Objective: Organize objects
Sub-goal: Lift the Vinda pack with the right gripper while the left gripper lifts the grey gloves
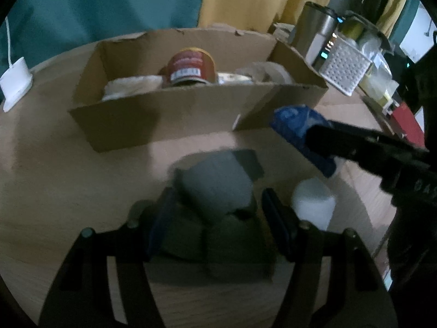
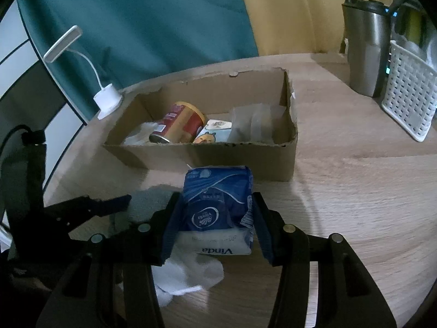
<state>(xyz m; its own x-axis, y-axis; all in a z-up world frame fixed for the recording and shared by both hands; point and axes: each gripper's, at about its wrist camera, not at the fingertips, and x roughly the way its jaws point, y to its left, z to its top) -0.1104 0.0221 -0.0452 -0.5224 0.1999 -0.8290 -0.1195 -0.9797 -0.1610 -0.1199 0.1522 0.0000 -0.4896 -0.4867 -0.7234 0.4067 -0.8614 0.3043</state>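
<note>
A cardboard box [image 1: 169, 120] stands on the wooden table and holds a red can [image 1: 191, 67], wrapped items and a small cartoon packet [image 2: 211, 131]. It also shows in the right wrist view [image 2: 218, 158]. My left gripper [image 1: 215, 207] is shut on a grey cloth bundle [image 1: 215, 188] in front of the box. My right gripper [image 2: 215, 210] is shut on a blue Vinda tissue pack [image 2: 215, 205], held just before the box's near wall; the pack also shows in the left wrist view [image 1: 297, 125]. A crumpled white tissue [image 2: 188, 276] lies below the right gripper.
A white lamp base [image 2: 107, 99] sits at the table's left edge. A steel tumbler [image 2: 366, 46] and a white perforated basket [image 2: 407, 95] stand at the right. A white lump [image 1: 312, 202] lies right of the left gripper. Teal and yellow curtains hang behind.
</note>
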